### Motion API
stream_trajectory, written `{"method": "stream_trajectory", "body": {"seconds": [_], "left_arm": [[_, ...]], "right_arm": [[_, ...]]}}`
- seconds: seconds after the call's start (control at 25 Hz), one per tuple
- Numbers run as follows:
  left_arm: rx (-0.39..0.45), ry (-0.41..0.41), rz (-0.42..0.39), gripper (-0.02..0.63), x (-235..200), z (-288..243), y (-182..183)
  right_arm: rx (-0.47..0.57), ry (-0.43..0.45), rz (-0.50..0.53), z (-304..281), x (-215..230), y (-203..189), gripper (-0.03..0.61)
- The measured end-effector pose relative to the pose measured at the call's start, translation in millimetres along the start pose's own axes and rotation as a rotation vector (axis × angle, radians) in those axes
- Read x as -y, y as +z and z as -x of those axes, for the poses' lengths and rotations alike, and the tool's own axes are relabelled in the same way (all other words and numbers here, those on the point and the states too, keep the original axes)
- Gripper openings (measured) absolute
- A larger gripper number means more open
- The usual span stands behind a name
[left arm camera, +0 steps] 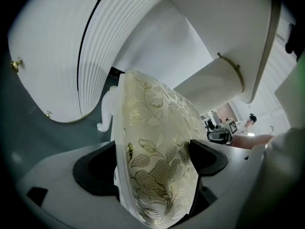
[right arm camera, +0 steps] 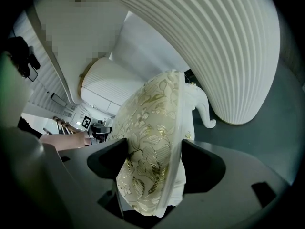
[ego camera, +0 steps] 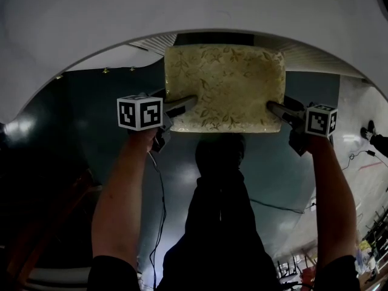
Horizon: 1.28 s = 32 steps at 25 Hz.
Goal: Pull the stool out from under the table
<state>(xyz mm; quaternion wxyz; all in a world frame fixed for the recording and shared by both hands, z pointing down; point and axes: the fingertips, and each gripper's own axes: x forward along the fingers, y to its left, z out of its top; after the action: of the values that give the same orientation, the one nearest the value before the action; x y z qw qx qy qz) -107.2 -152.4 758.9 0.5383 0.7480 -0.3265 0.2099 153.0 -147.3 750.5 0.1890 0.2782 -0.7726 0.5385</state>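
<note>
The stool [ego camera: 225, 86] has a cream cushion with a gold leaf pattern and white curved legs. In the head view it sits just below the white table's curved edge [ego camera: 194, 17], its far side tucked under it. My left gripper [ego camera: 182, 107] is shut on the stool's left side; the cushion [left arm camera: 152, 151] fills the gap between its jaws. On the opposite side my right gripper [ego camera: 276, 109] is shut on the cushion edge [right arm camera: 152, 166]. A white stool leg [left arm camera: 107, 111] shows in the left gripper view, another leg [right arm camera: 202, 109] in the right gripper view.
White ribbed table bases [left arm camera: 62, 61] [right arm camera: 238, 51] stand on either side of the stool on a dark teal floor [ego camera: 91, 120]. The person's dark-trousered legs [ego camera: 221, 223] stand directly in front of the stool. Cables [ego camera: 160, 205] trail on the floor.
</note>
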Motion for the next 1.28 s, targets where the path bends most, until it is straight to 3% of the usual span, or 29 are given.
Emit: {"method": "stream_trajectory", "body": {"seconds": [0.28, 0.8, 1.28], "left_arm": [[-0.049, 0.044, 0.004, 0.466, -1.9, 4.4, 4.4], [-0.116, 0.029, 0.059, 0.467, -0.3, 1.6, 1.4], [-0.095, 0.051, 0.114, 0.468, -1.7, 2.9, -2.0]], "right_arm": [[-0.034, 0.018, -0.058, -1.2, -6.8, -4.5, 0.302], [-0.071, -0.015, -0.068, -0.7, -5.9, -3.2, 0.302], [-0.099, -0.007, -0.057, -1.1, -4.5, 0.7, 0.302]]}}
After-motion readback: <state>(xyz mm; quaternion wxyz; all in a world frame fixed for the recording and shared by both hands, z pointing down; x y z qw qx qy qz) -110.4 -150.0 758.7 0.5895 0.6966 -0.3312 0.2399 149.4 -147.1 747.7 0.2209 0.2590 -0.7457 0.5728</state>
